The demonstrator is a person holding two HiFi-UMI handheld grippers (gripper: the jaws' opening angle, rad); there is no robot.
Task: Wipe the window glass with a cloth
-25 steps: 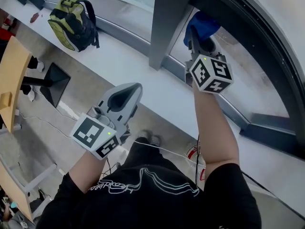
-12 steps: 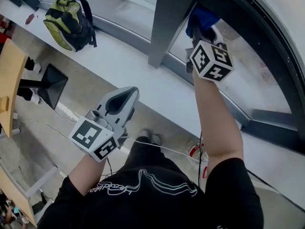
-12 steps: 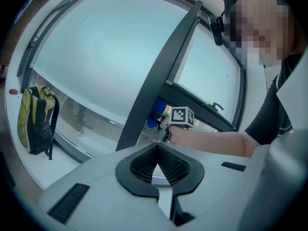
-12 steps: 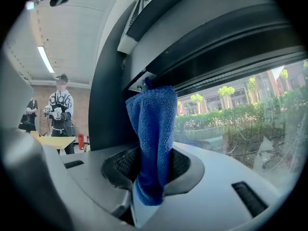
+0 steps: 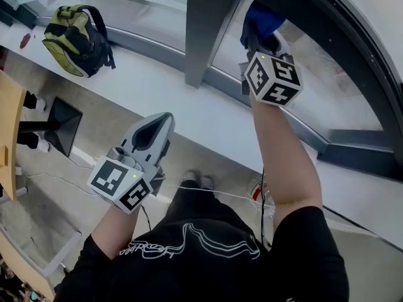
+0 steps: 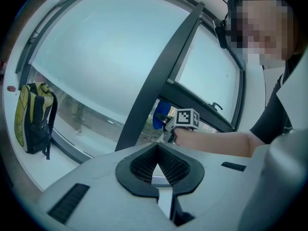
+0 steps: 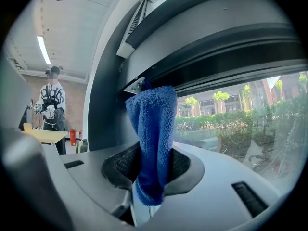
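My right gripper [image 5: 257, 43] is raised against the window glass [image 5: 327, 87] and is shut on a blue cloth [image 5: 261, 17]. The cloth sticks up from the jaws, and its top lies by the dark upper frame [image 7: 216, 47]. In the right gripper view the blue cloth [image 7: 153, 124] stands upright between the jaws of the right gripper [image 7: 153, 150], with the glass [image 7: 240, 124] just right of it. My left gripper [image 5: 167, 118] hangs low, short of the white sill [image 5: 189, 106]. Its jaws are shut with nothing between them [image 6: 157, 147].
A dark vertical window post [image 5: 204, 24] stands just left of the cloth. A yellow-and-black backpack [image 5: 72, 36] lies on the sill at far left. A wooden table [image 5: 9, 137] and a black stand base [image 5: 56, 124] are on the floor below. A person [image 7: 50, 105] stands far off.
The right gripper has carried the cloth further up the pane toward the upper frame. The left gripper has stayed about where it was, still shut.
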